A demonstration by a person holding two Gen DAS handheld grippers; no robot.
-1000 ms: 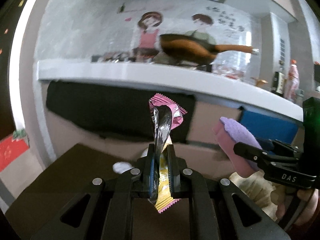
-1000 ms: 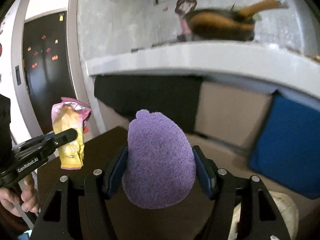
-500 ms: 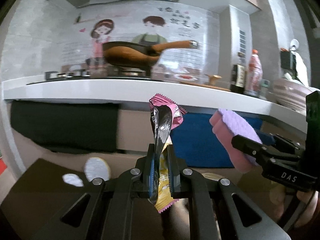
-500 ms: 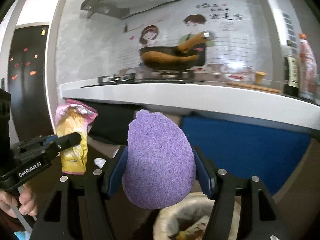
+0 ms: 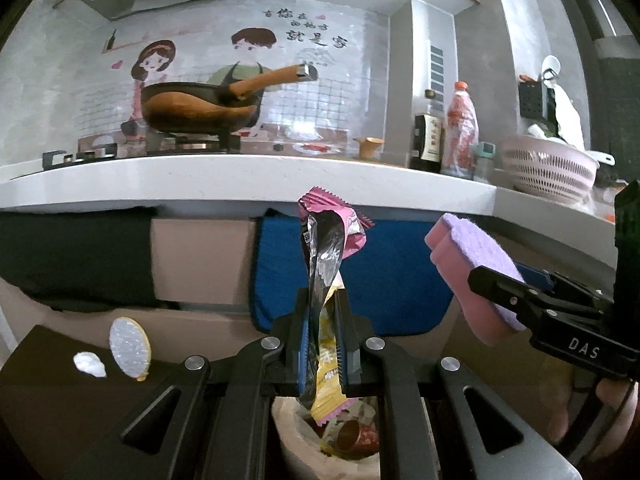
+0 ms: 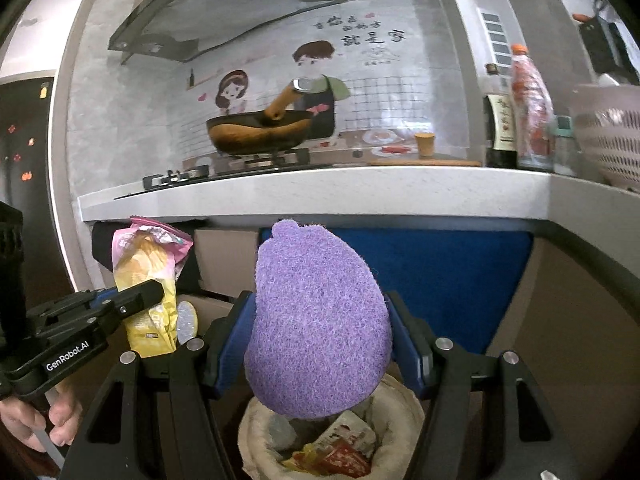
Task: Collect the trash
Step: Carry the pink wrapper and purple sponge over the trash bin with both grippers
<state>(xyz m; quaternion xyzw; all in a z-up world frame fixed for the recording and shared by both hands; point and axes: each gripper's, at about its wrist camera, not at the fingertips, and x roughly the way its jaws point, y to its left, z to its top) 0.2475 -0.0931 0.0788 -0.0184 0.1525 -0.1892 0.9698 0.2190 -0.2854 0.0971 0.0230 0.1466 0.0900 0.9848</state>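
Left gripper (image 5: 320,332) pinching wrapper (image 5: 326,240); right gripper (image 6: 320,344) clamping sponge (image 6: 320,320); bin (image 6: 256,452) below, contents partly hidden, maybe wrappers.

Ahead of you runs a white surface (image 6: 360,196). On it, from your 10 o'clock to your 2 o'clock: a gas hob (image 6: 224,172) carrying a brown wok (image 6: 256,132) with a wooden handle, a small tan cup (image 6: 425,144) on a wooden board (image 6: 424,163), a dark bottle (image 6: 500,128), a red-labelled plastic bottle (image 6: 530,108), and a pale colander (image 6: 612,136). Low at your 8 o'clock, a dark lower top (image 5: 48,376) holds a white crumpled wad (image 5: 90,364) just beside a silvery oval pad (image 5: 130,347).
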